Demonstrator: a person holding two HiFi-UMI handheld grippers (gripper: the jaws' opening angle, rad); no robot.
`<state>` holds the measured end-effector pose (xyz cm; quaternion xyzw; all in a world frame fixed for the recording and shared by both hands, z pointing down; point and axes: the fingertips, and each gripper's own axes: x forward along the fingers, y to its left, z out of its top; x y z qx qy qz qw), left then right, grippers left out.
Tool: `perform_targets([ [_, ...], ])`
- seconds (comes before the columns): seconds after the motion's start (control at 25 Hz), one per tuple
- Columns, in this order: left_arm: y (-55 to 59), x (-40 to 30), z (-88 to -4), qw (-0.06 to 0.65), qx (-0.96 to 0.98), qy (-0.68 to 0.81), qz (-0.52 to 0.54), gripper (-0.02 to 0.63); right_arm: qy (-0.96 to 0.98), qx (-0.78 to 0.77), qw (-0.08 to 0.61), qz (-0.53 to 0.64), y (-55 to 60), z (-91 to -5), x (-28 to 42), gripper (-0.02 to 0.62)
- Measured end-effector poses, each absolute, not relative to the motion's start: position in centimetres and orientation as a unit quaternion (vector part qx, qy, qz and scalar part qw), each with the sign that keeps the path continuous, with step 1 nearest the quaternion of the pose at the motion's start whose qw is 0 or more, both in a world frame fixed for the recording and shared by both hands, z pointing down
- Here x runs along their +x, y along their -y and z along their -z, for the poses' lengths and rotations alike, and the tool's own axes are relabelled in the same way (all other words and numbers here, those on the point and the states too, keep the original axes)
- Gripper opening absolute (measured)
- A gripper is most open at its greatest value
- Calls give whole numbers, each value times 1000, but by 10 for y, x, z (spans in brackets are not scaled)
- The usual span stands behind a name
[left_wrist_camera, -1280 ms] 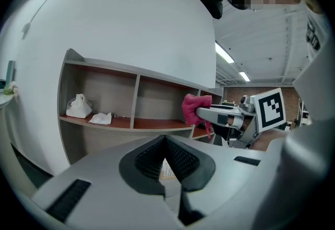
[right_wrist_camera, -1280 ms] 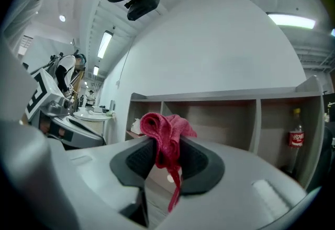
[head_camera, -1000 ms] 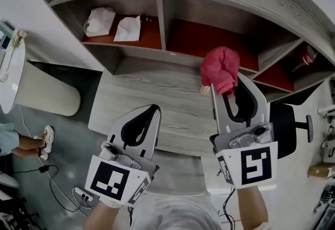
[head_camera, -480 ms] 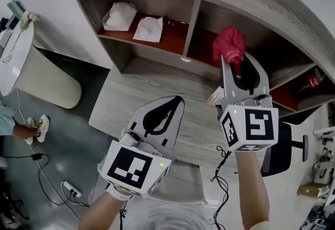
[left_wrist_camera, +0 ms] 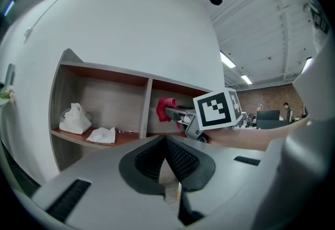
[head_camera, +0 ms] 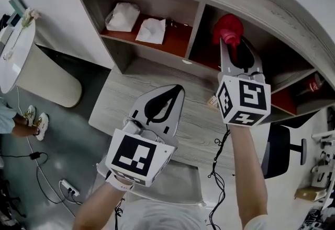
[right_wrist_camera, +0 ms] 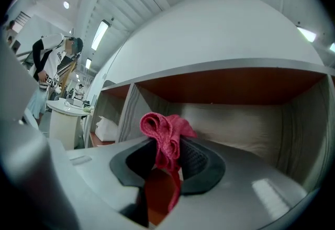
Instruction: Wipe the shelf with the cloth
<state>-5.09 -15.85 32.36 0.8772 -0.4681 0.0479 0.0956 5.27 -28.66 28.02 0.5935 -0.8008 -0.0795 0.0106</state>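
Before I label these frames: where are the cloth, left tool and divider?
cloth (head_camera: 229, 26): head view, bunched top.
left tool (head_camera: 178, 89): head view, between its tips.
divider (head_camera: 196, 30): head view, front edge.

middle compartment (right_wrist_camera: 241, 119) roomy, divider (head_camera: 194, 30) at left

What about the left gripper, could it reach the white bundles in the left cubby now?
Probably yes. The left cubby is open-fronted, nothing stands between the left gripper and the white bundles, and the right gripper is beyond the divider.
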Motion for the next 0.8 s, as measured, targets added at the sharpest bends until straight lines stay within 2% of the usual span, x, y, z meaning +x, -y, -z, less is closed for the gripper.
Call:
perform_targets([
  [0.4,172,-51,-316,88,878,471,-22,6,807,579,27,108,321,-278,37,123],
  [0.8,179,-45,-318,90,878,468,-37,6,810,579,27,87,350,-285,32,123],
])
